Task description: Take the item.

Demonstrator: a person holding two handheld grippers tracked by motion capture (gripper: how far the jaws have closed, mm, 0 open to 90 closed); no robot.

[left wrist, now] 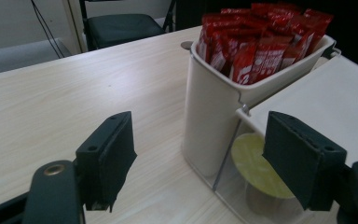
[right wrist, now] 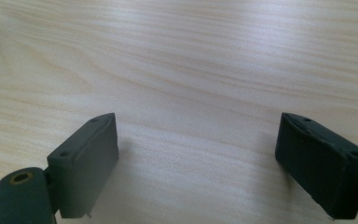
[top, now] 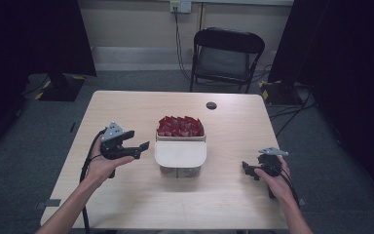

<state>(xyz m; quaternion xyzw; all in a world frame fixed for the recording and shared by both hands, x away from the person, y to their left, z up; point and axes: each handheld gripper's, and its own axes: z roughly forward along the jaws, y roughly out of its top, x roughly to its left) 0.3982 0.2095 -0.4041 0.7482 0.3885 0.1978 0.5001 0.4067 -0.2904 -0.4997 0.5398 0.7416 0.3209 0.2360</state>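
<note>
High view. A cream container (top: 180, 151) stands near the middle of the wooden table (top: 126, 204); it serves as the landmark. Its far compartment is packed with upright red packets (top: 180, 126), and a flat cream lid (top: 180, 153) covers its near part. The left gripper (top: 137, 148) is held in the person's left hand (top: 102, 163) just beside the container's left wall, apart from it, jaws spread and pointing toward it with nothing between them. The right gripper (top: 248, 170), in the right hand (top: 275, 180), rests well to the right of the container, low over the table. A black folding chair (top: 224, 56) stands beyond the table, behind the container.

Left gripper view. The left gripper (left wrist: 214, 158) looks along its two black jaws at the container (left wrist: 209, 121); the jaws stand wide and press on nothing. The red packets (left wrist: 261, 42) crowd the upper bin, and a yellow-green disc (left wrist: 251, 165) sits behind the clear lower wall.

Right gripper view. The right gripper (right wrist: 198, 158) faces bare table (right wrist: 177, 70), away from the container, jaws spread, gripping nothing.
</note>
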